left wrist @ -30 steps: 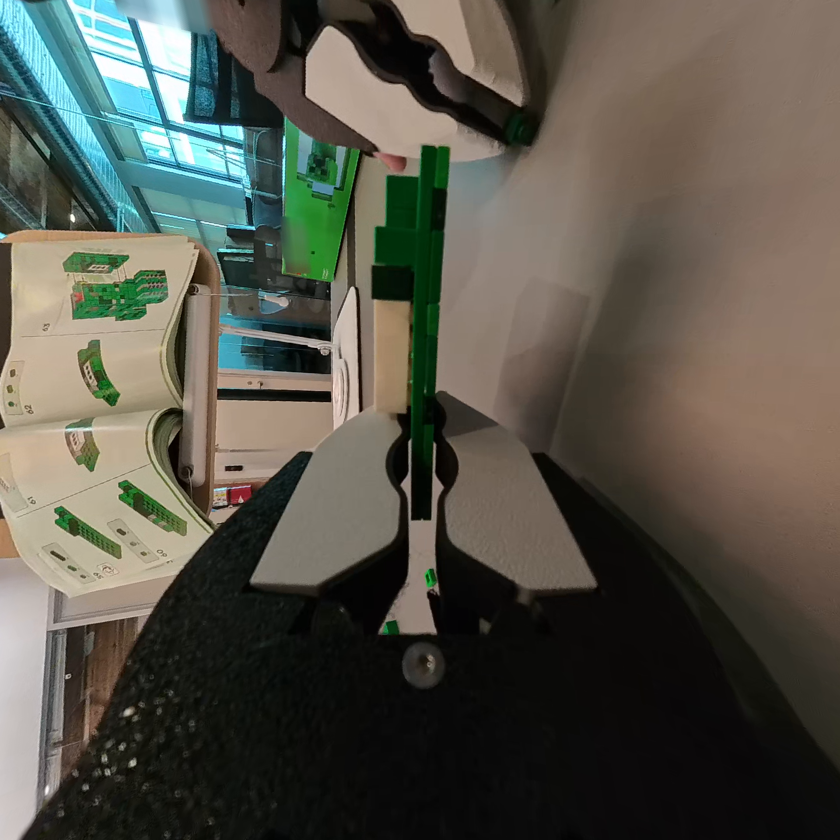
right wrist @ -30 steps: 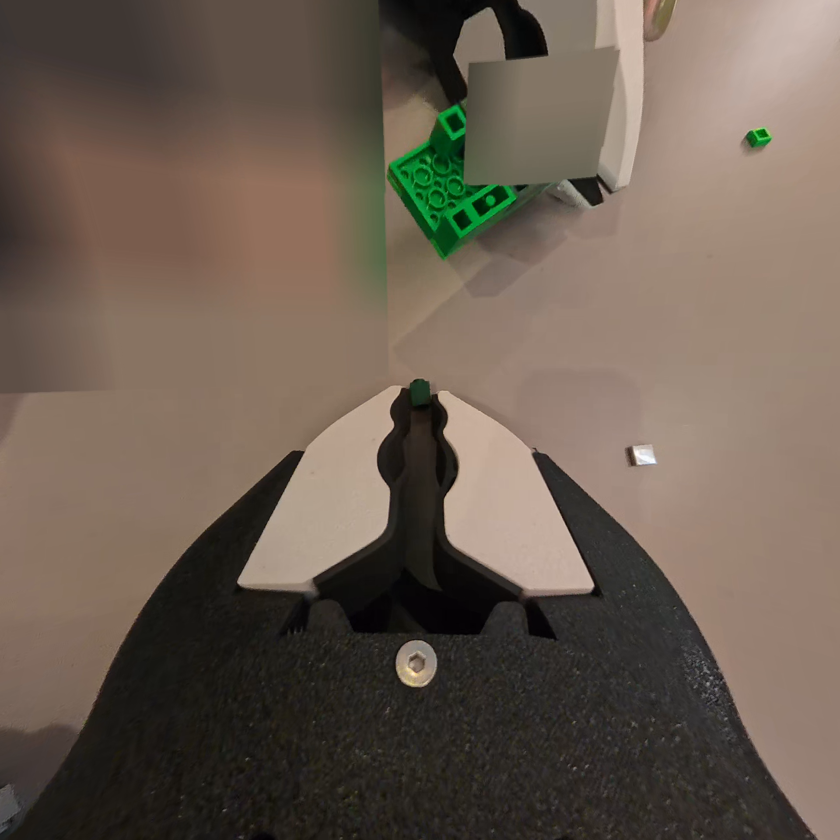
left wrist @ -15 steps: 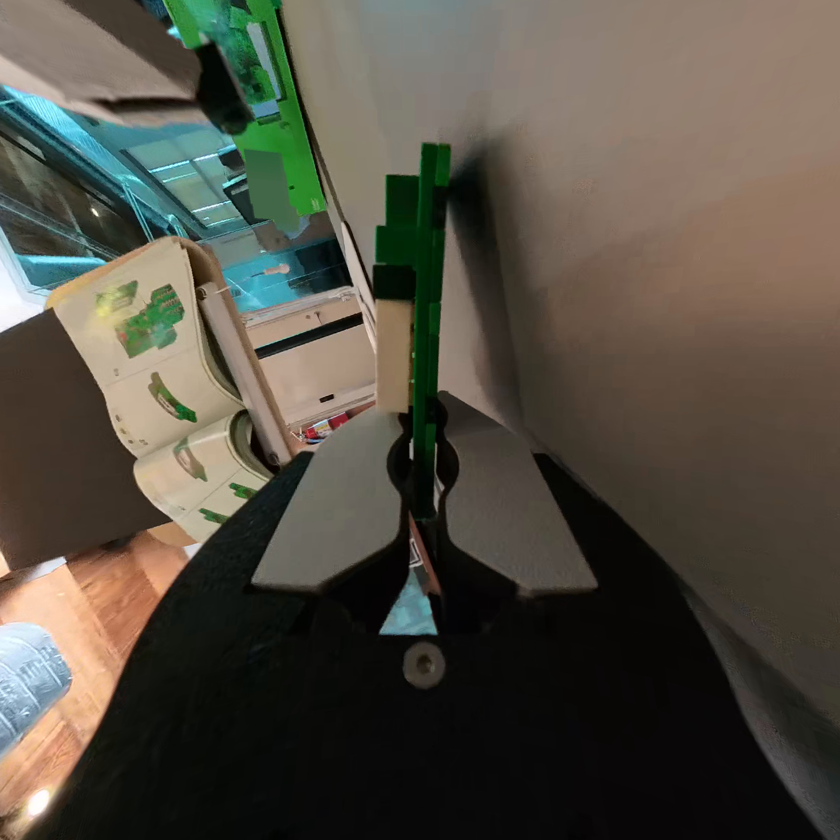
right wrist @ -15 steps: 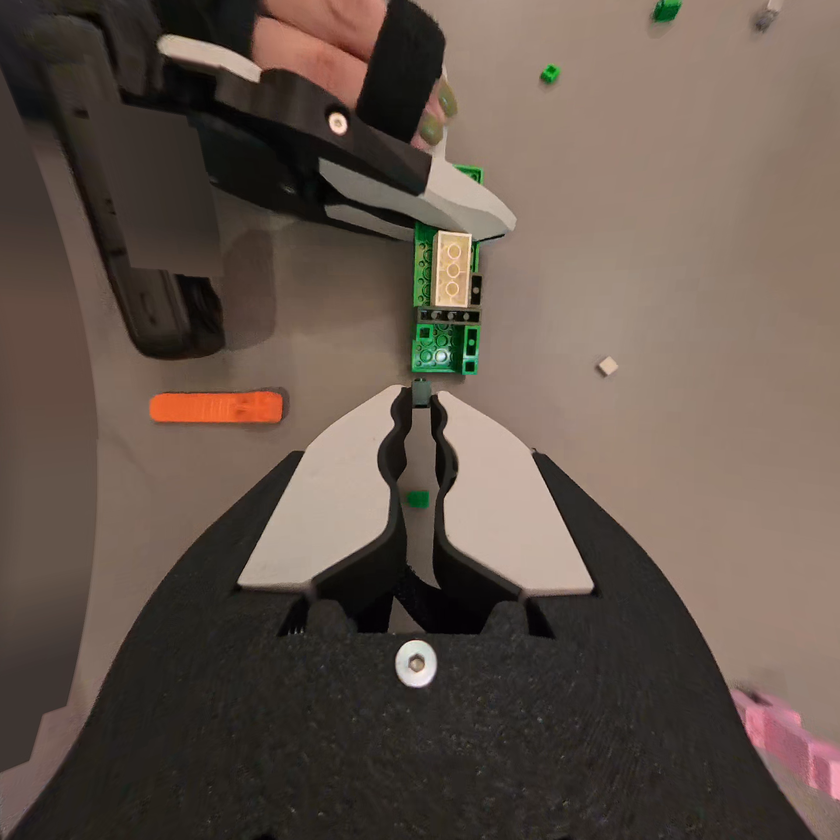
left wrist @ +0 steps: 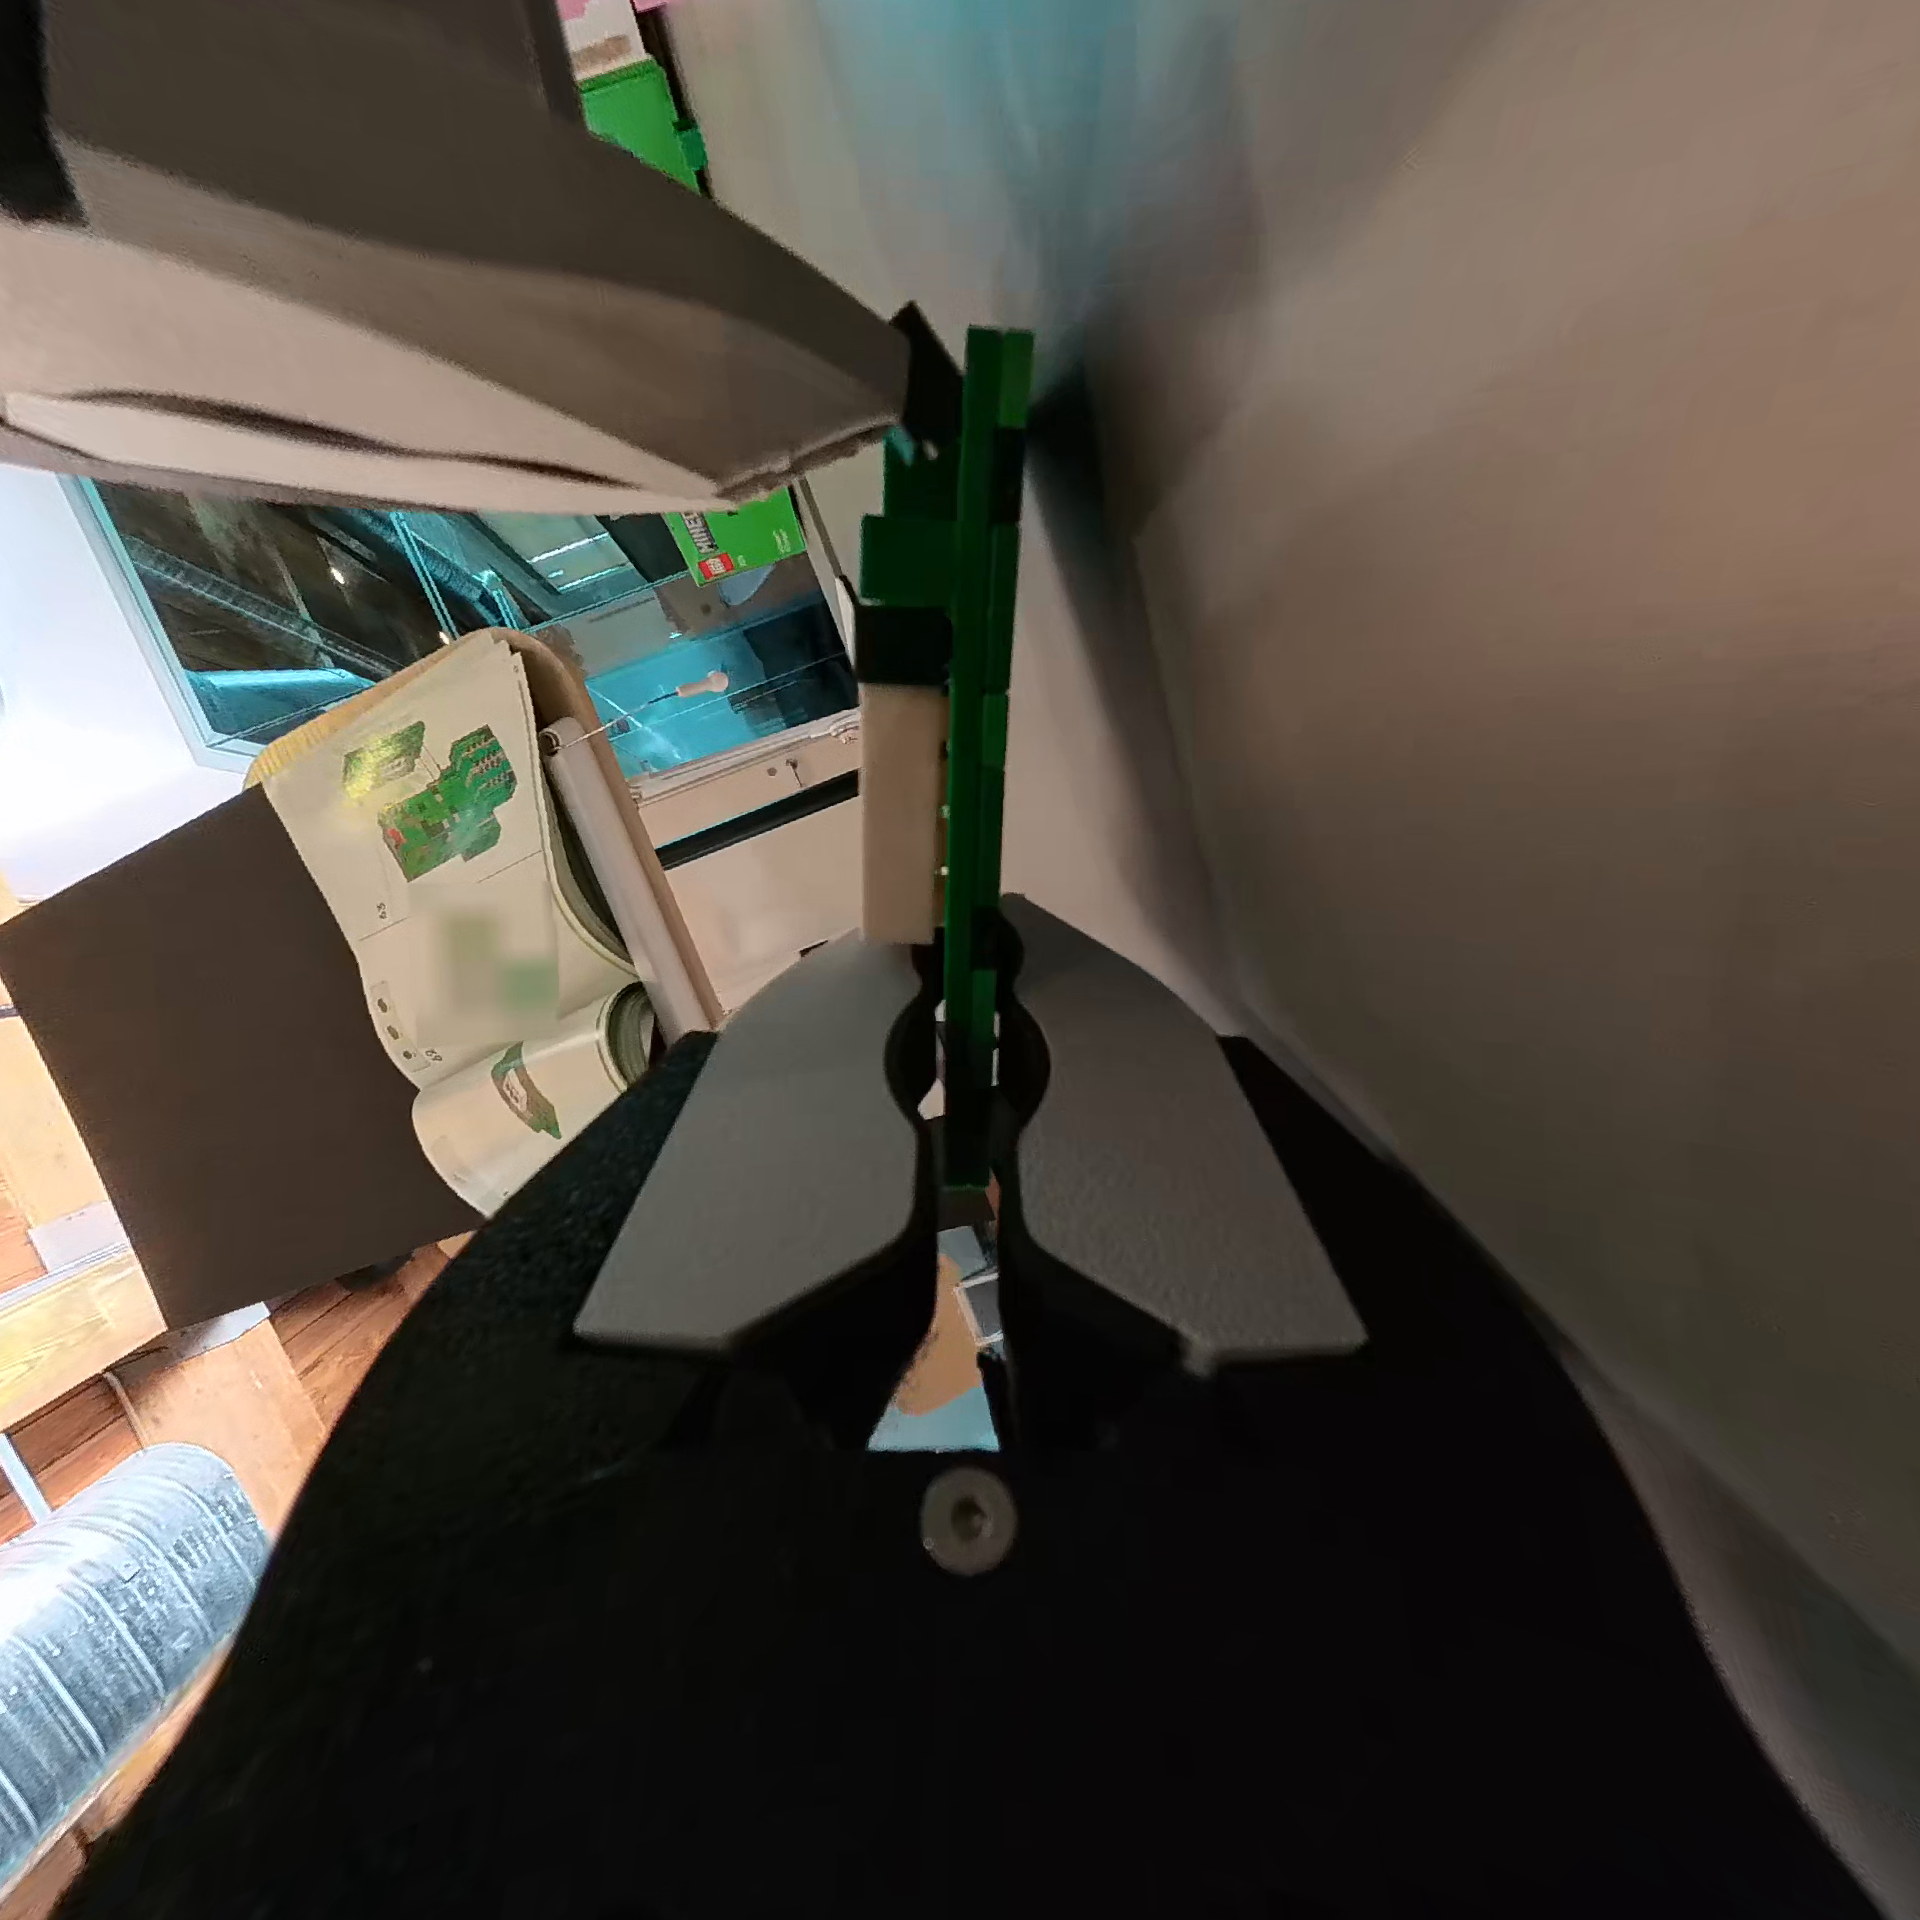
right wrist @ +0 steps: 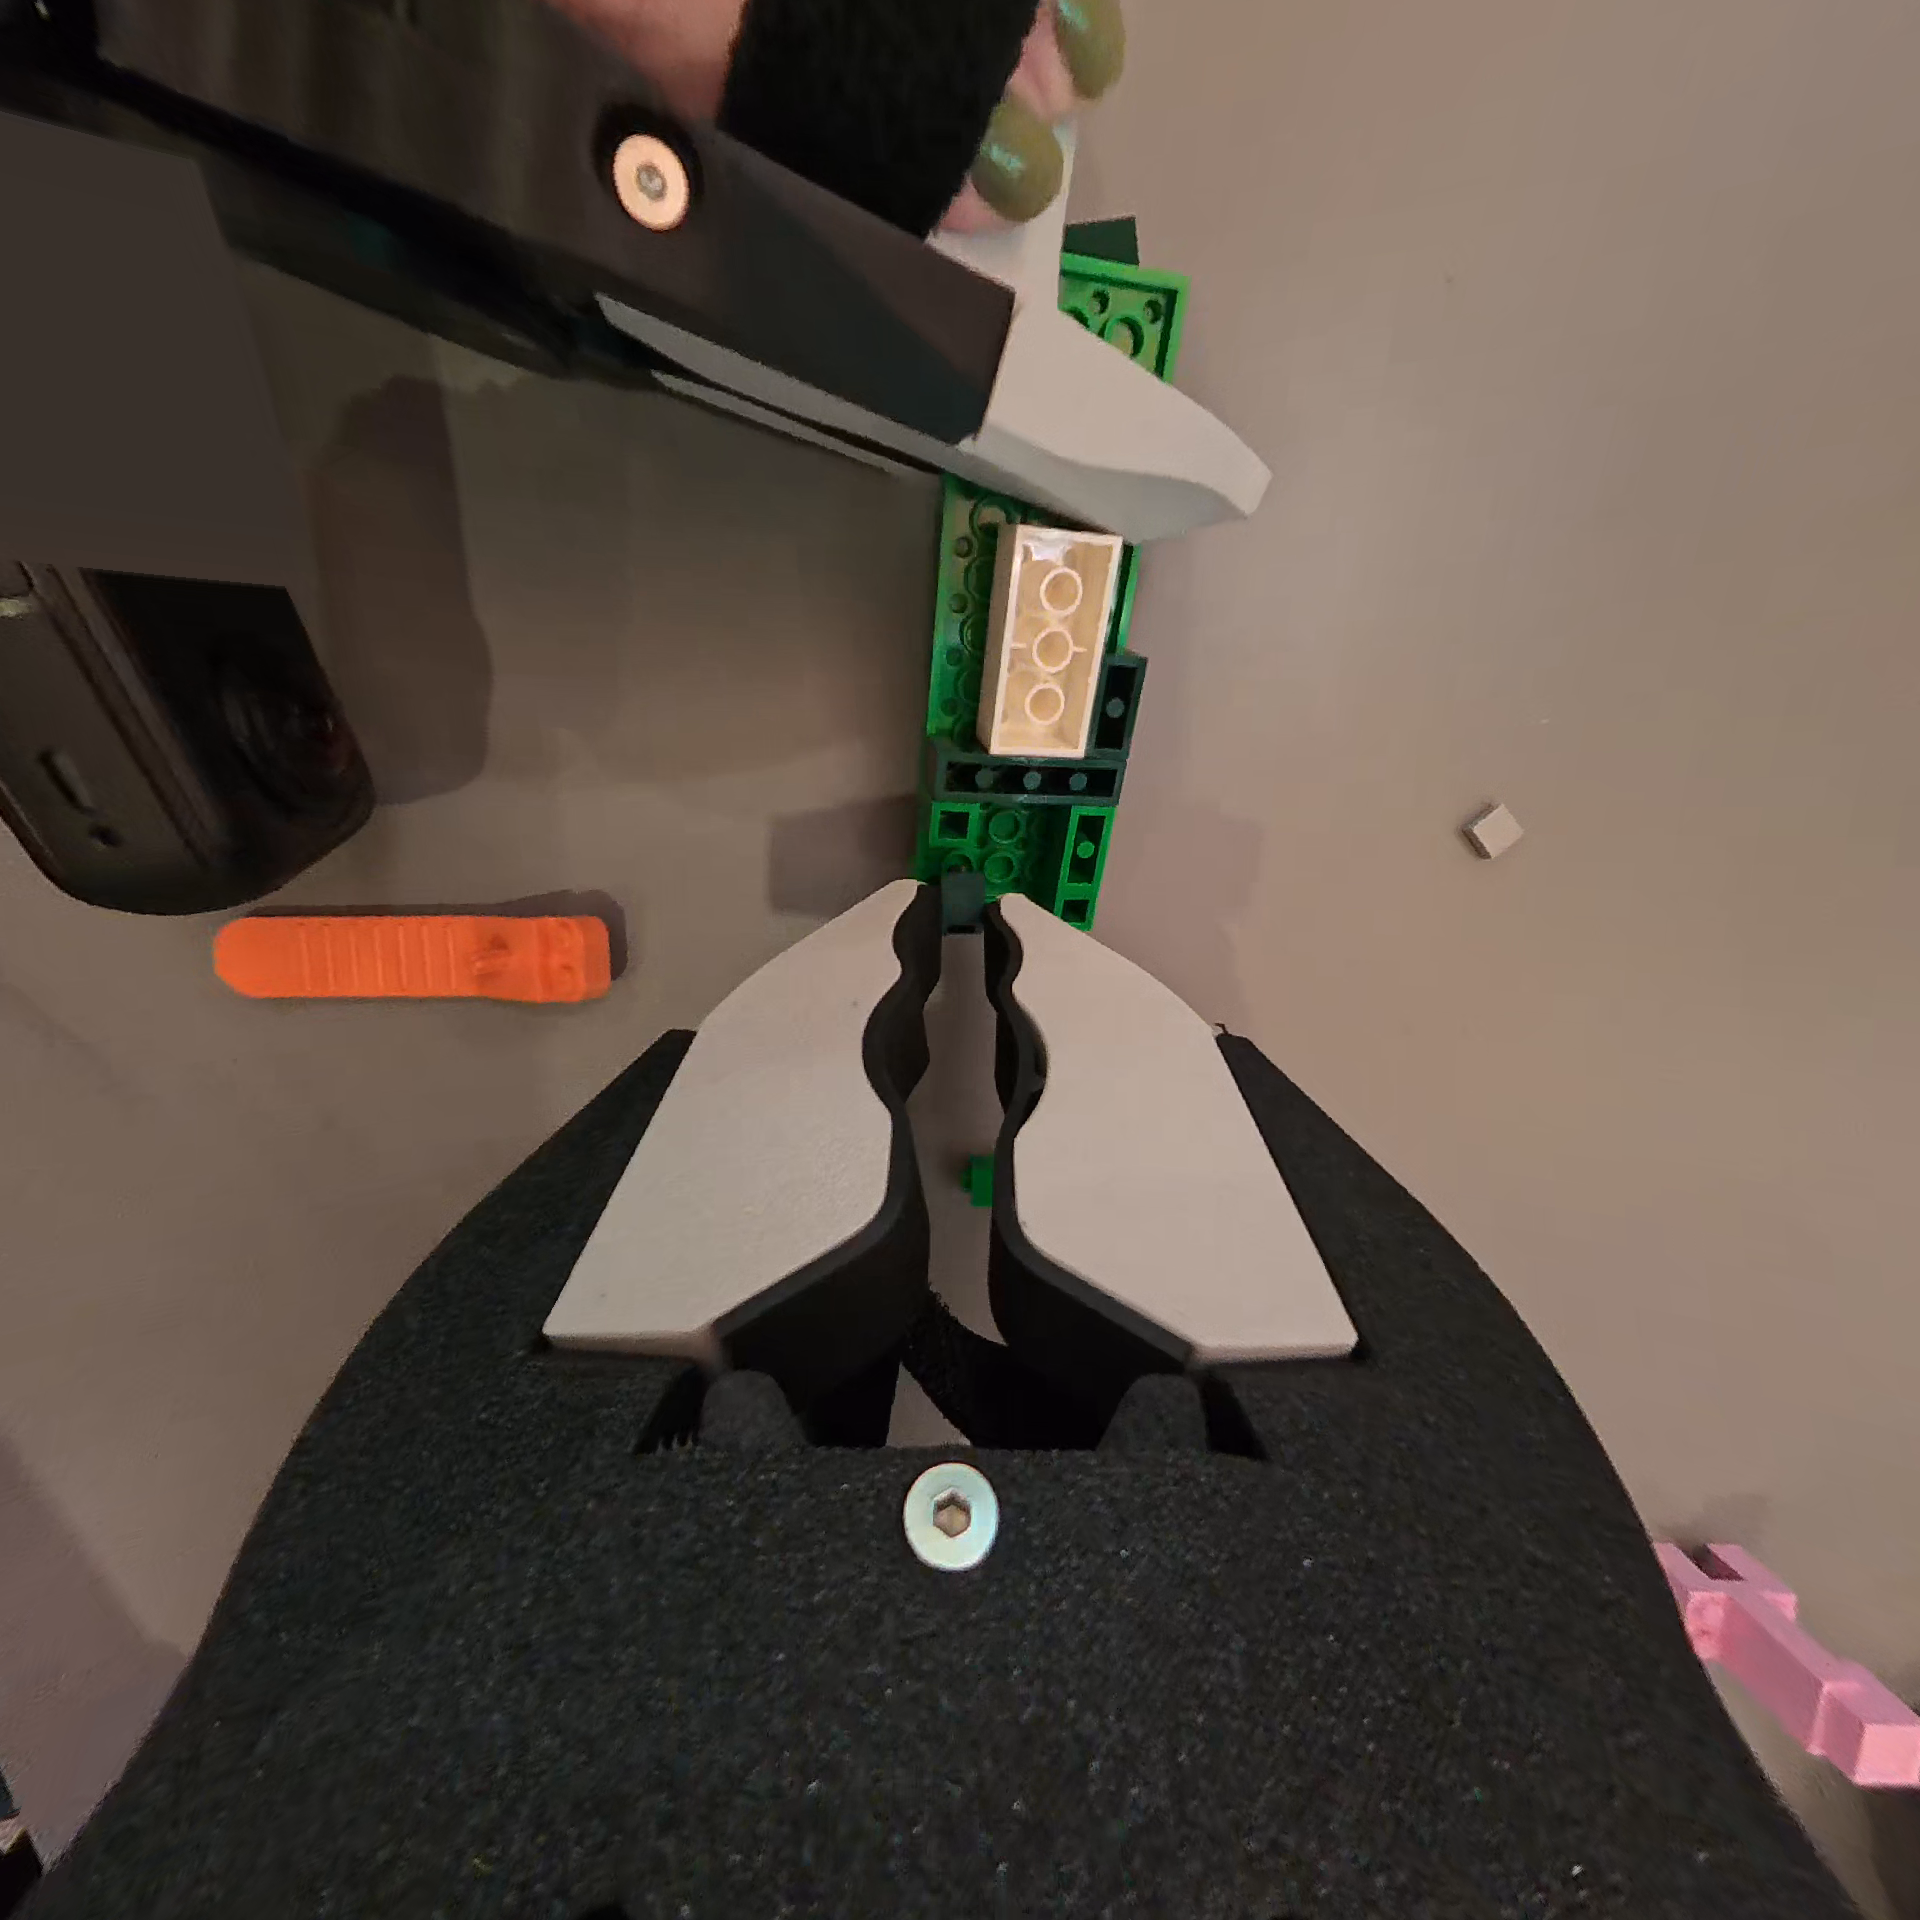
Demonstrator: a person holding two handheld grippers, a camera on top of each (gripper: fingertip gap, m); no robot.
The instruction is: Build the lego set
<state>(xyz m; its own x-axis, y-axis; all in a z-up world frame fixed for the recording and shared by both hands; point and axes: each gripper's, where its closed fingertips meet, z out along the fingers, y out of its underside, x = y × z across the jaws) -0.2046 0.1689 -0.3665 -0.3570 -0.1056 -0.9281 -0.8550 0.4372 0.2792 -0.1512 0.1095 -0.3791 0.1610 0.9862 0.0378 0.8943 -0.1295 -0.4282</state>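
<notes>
Left wrist view: left gripper [left wrist: 971, 997] clamped the green lego plate assembly [left wrist: 982, 727] edge-on, cream brick [left wrist: 902, 816] on its side; instruction booklet [left wrist: 447, 831] behind.

Right wrist view: right gripper [right wrist: 961, 914] pinched a small dark green piece [right wrist: 963, 896], touching the assembly's [right wrist: 1023, 842] near end above the grey table [right wrist: 1558, 520]. Orange brick separator [right wrist: 410, 958] lay left, pink pieces [right wrist: 1787, 1662] at the right edge.

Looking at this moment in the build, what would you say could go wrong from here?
1. The right gripper pinches the small dark green piece only at its fingertips; pressing might twist it out.
2. The left gripper clamps the green assembly by one end, so pushing at the far end could lever it loose.
3. The cream brick might pop off.
</notes>
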